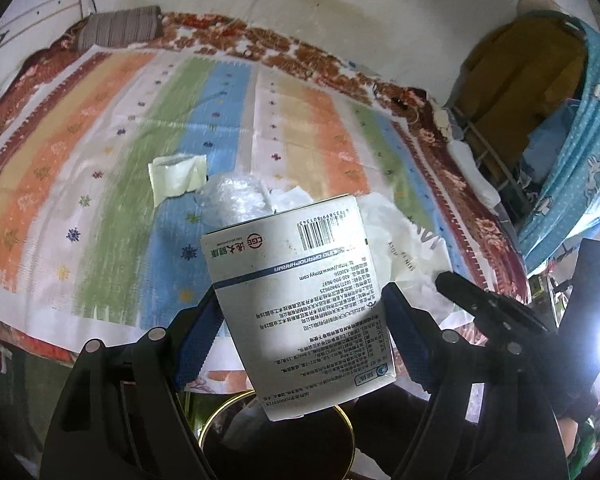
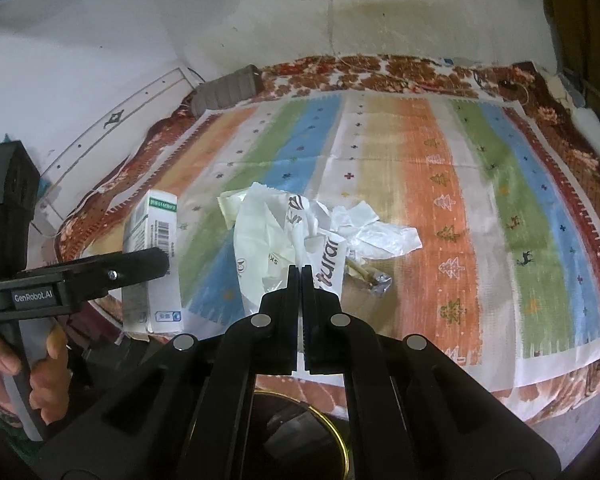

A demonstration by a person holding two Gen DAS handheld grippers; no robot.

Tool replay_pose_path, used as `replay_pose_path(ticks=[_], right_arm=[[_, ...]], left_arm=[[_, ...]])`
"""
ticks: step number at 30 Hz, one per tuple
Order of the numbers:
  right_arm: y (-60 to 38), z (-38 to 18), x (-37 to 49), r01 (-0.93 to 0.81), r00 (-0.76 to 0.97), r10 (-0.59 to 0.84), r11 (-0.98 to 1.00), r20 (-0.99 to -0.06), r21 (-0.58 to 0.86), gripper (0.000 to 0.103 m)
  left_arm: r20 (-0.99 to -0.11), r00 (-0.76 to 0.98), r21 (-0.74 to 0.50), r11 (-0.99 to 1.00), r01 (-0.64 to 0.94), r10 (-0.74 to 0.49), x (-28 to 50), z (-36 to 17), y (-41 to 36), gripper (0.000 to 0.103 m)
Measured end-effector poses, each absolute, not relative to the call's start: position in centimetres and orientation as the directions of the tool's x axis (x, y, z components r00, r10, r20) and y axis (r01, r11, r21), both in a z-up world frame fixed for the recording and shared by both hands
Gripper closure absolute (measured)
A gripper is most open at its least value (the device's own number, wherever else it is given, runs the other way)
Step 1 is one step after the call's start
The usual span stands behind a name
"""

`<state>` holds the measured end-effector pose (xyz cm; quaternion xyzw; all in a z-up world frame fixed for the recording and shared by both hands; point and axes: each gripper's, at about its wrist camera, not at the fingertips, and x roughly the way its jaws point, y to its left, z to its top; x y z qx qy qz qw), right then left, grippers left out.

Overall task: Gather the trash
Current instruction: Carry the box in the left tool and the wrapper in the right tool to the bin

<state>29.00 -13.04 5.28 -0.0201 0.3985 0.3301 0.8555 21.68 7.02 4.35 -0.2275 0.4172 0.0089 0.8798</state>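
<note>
White box [image 1: 300, 300], dark print, barcode; bedspread [image 1: 112, 152] striped orange, green, blue, cream; red floral blanket border [image 2: 420, 70]; gold-rimmed bin [image 2: 342, 446].

The white box [image 1: 300, 300] hides most of the crumpled wrappers [image 1: 400, 248] behind it in the left wrist view, and its small print is too fine to read. Below, the gold-rimmed bin [image 2: 300, 440] is largely covered by gripper bodies; its contents look dark, perhaps a liner.
</note>
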Motion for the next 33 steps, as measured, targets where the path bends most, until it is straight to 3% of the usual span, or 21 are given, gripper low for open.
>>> replay_pose_path(ticks=[15,33], right_arm=[[-16.1,5.0,21.6,-0.601,0.456,0.583,0.759,-0.673,0.250,0.102],[-17.8,0.3,15.4,-0.590,0.374,0.568,0.755,-0.733,0.284,0.102]], left_arm=[[-0.679,0.704,-0.383,0.918,-0.101,-0.206,14.5,5.6,3.2,0.025],[-0.715,0.645,-0.404,0.912,-0.065,-0.271,8.5,1.9,0.8,0.026]])
